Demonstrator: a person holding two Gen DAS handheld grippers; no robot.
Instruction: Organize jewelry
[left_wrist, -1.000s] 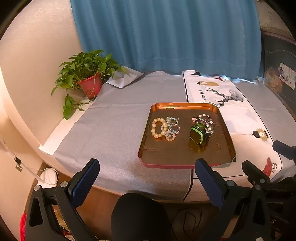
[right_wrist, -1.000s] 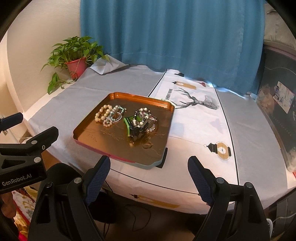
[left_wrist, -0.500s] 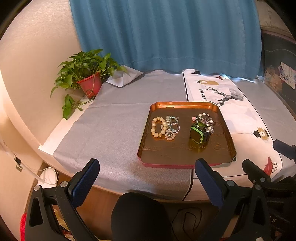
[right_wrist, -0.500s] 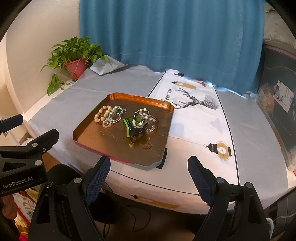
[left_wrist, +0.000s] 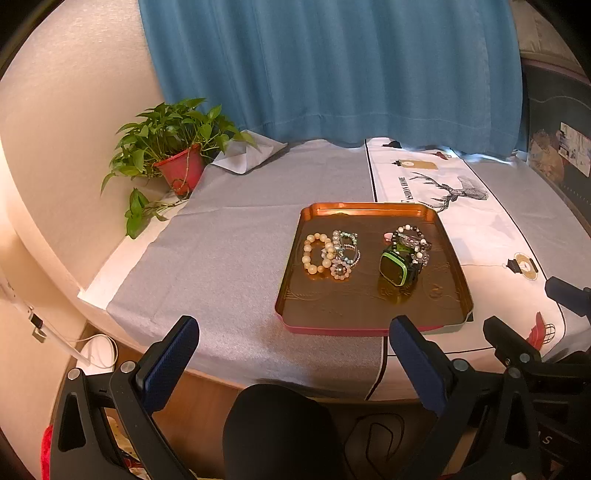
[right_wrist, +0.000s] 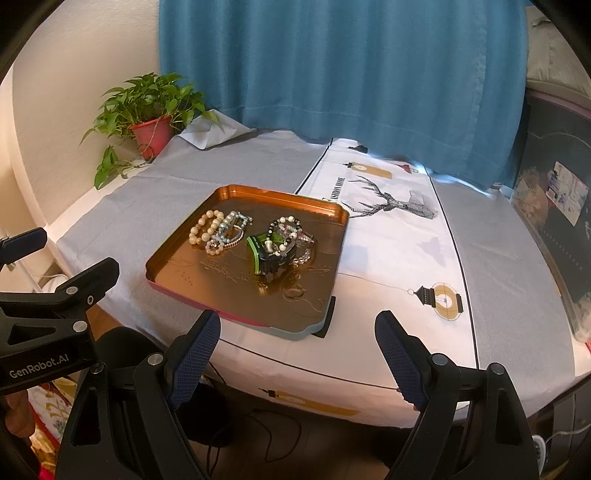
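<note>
Both grippers held wide open before the table edge, gripping nothing.
The tray (left_wrist: 373, 325) sits near the table's (left_wrist: 229, 266) front edge, cloth bare to its left; bracelets (left_wrist: 330, 253) and an upright watch (left_wrist: 397, 267) lie inside, left gripper (left_wrist: 291, 354) and right gripper (right_wrist: 297, 350) short of it.

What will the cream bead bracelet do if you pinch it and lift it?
The cream bead bracelet would probably droop, being a strung loop of round beads. It touches the neighbouring bracelets, so they might drag along. The smooth beads could slip between pads.
</note>
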